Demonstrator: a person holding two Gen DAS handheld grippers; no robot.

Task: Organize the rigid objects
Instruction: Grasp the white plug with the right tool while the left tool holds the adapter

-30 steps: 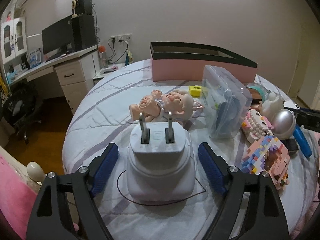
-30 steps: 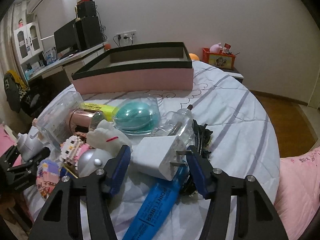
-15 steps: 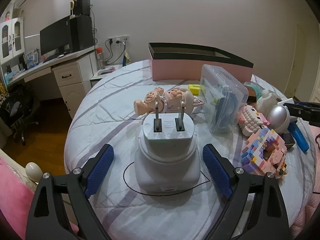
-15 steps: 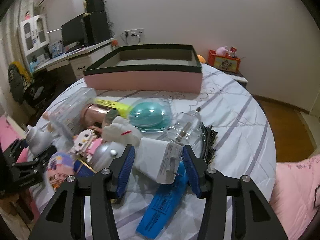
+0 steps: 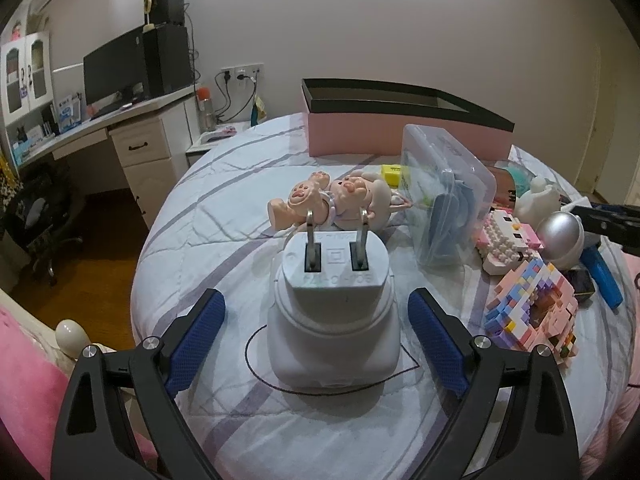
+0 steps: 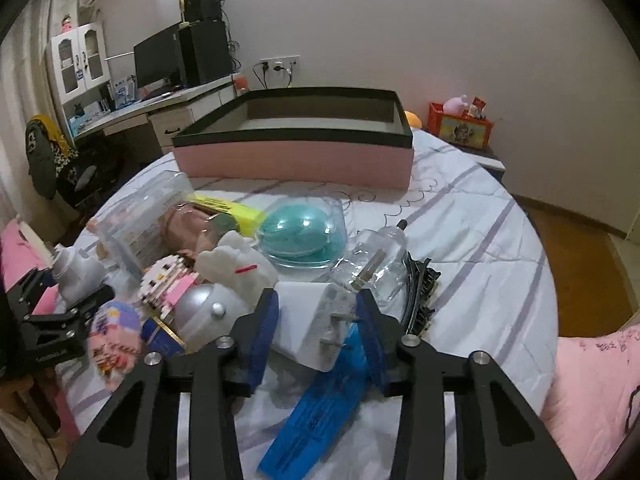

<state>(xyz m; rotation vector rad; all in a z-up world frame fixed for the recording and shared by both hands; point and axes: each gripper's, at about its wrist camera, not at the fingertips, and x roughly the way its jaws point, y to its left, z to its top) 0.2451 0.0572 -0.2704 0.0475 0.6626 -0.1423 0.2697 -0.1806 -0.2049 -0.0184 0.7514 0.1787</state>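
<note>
A white plug-in adapter (image 5: 334,320) stands on the bed with its two prongs up. My left gripper (image 5: 316,300) is open around it, with a gap at each blue pad. In the right wrist view a white charger (image 6: 312,320) lies tilted on a blue tube (image 6: 320,408). The jaws of my right gripper (image 6: 316,304) are closing on the charger, and both pads touch its sides. An open pink box with a black rim (image 6: 296,160) sits at the far side of the bed.
A doll (image 5: 340,196), a clear plastic case (image 5: 444,196), two brick models (image 5: 532,312) and a silver dome (image 5: 560,236) crowd the right half. A teal item under clear plastic (image 6: 300,232), a clear bottle (image 6: 376,260) and a white bunny (image 6: 236,264) ring the charger.
The left jaws widened away from the adapter. The right jaws narrowed from a clear gap until the pads met the charger's sides.
</note>
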